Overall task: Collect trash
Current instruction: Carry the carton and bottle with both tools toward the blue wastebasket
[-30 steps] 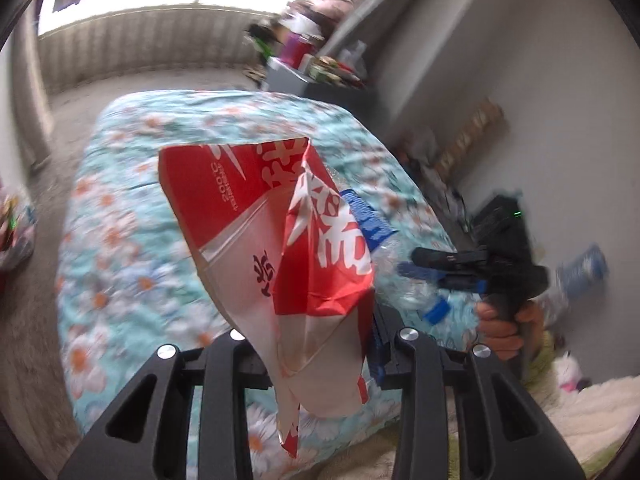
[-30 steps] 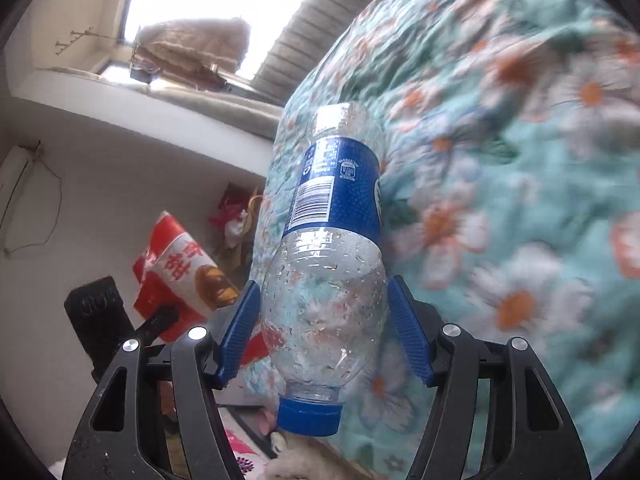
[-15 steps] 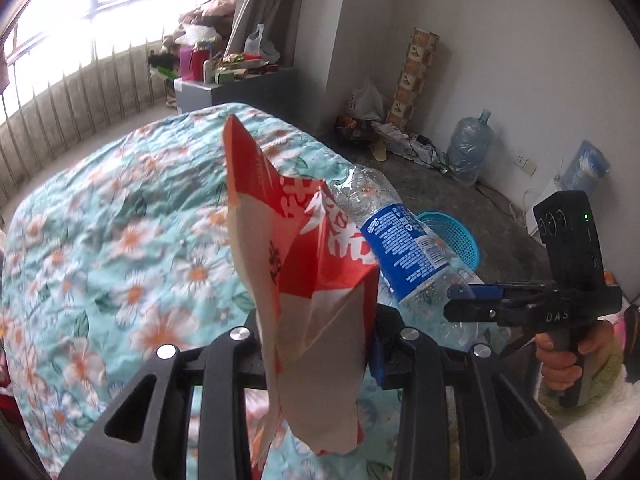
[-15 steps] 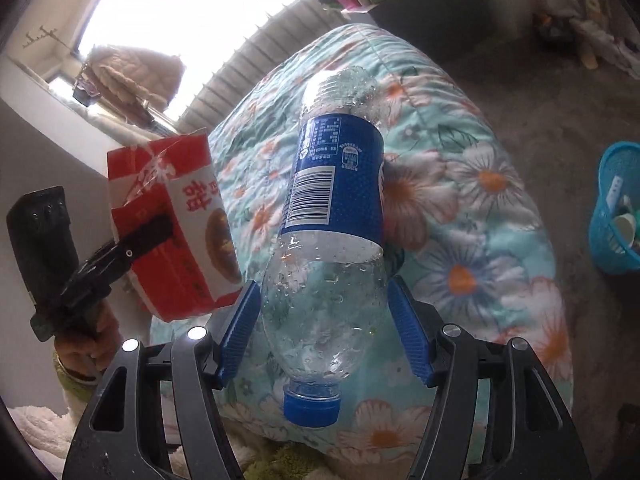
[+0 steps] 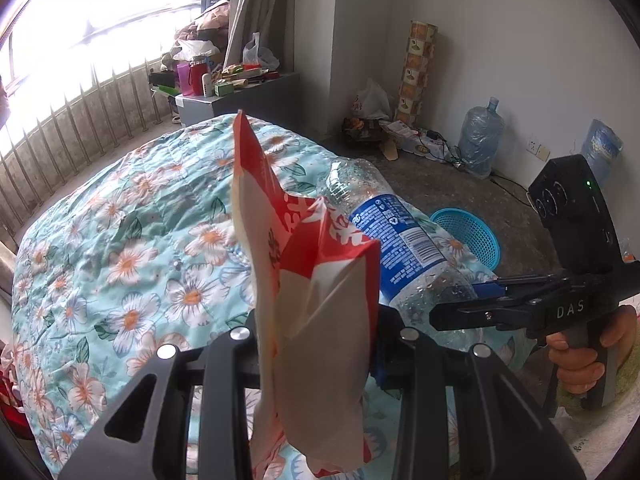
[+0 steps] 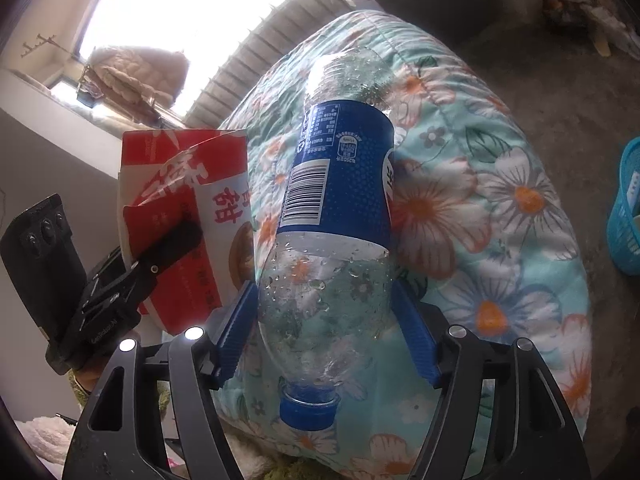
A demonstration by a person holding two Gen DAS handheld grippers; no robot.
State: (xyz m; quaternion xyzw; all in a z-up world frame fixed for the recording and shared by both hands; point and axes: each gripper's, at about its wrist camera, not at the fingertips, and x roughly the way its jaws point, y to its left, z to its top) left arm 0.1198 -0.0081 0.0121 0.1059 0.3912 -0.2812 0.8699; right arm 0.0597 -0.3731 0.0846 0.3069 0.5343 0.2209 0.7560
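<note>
Red-and-white carton stands pinched in the left tool, lifted over the bed and tilted, its crumpled top pointing away from the camera. Beside it, toward the bed's foot, the right tool points downward with a clear bottle between its blue pads, cap nearest the camera; its jaws are opening, the pads barely touching the bottle. A hand grips that tool's handle. Blue basket sits on the floor beyond the bed.
</note>
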